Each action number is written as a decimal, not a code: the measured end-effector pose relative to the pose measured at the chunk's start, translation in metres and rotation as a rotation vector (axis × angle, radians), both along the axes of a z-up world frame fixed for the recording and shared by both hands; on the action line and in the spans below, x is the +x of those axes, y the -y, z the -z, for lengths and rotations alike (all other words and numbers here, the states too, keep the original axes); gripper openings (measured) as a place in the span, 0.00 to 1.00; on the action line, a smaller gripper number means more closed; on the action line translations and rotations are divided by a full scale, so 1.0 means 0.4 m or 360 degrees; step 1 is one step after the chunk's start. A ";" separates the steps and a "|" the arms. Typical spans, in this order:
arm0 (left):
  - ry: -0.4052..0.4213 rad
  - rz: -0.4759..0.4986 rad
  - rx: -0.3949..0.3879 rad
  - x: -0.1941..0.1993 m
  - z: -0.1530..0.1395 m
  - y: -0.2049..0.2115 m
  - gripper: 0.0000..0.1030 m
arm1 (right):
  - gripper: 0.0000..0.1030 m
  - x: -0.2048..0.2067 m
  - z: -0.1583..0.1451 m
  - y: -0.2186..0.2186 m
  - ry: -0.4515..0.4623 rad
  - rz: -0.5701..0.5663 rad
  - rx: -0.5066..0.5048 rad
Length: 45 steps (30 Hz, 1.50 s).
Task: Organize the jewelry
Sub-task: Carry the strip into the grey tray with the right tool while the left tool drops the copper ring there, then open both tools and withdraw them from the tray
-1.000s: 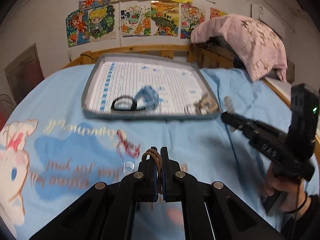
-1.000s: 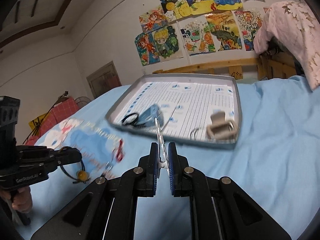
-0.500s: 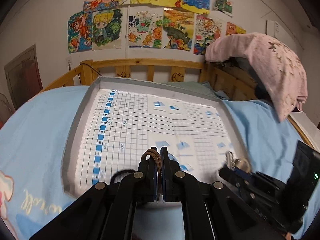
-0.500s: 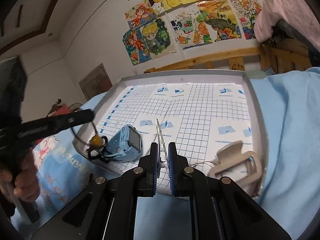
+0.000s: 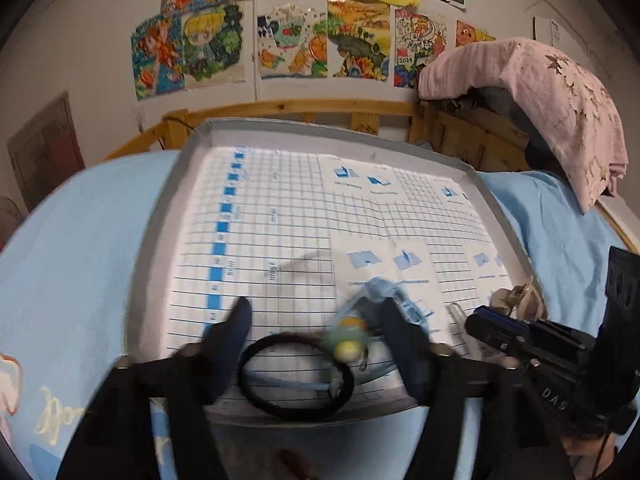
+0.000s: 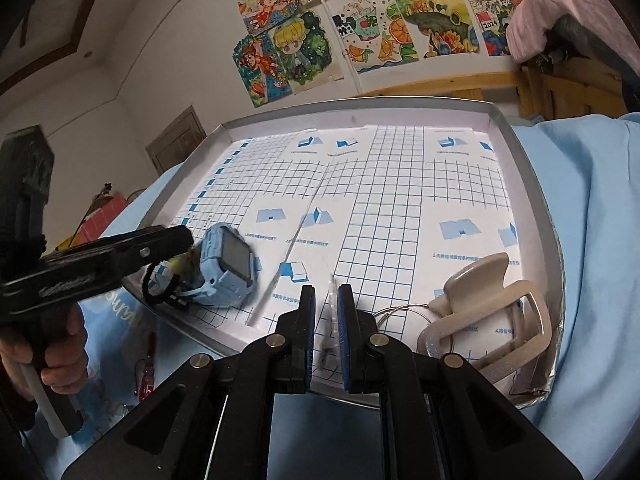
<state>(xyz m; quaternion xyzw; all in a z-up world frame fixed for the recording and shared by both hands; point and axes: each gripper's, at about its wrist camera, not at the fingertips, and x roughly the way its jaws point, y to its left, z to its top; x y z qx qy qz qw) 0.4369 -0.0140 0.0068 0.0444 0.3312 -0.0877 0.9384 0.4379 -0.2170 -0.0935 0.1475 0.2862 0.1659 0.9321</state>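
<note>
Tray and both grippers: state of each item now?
left gripper: jaws open, hair tie released
hair tie: lying in tray beside watch
blue watch: in tray, on its side
right gripper: jaws parting, clear hairpin between them
beige claw clip: in tray, closed
tray: on bed

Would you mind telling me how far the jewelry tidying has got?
Already in the tray: blue watch, beige hair clip, and a black hair tie under the open left claw. The right claw pinches a thin clear piece. A red item remains on the sheet.
</note>
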 end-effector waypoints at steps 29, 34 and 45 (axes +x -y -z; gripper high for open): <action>0.0475 -0.0192 -0.0304 -0.516 -0.142 -0.101 1.00 | 0.85 -0.400 -0.267 0.057 0.0444 0.0169 -0.0101; 0.0565 -0.0201 -0.0342 -0.642 -0.169 -0.106 1.00 | 0.95 -0.580 -0.302 0.055 0.0654 0.0230 -0.0147; 0.0615 -0.0224 -0.0342 -0.874 -0.136 -0.092 1.00 | 0.98 -0.893 -0.276 0.104 0.0778 0.0405 -0.0214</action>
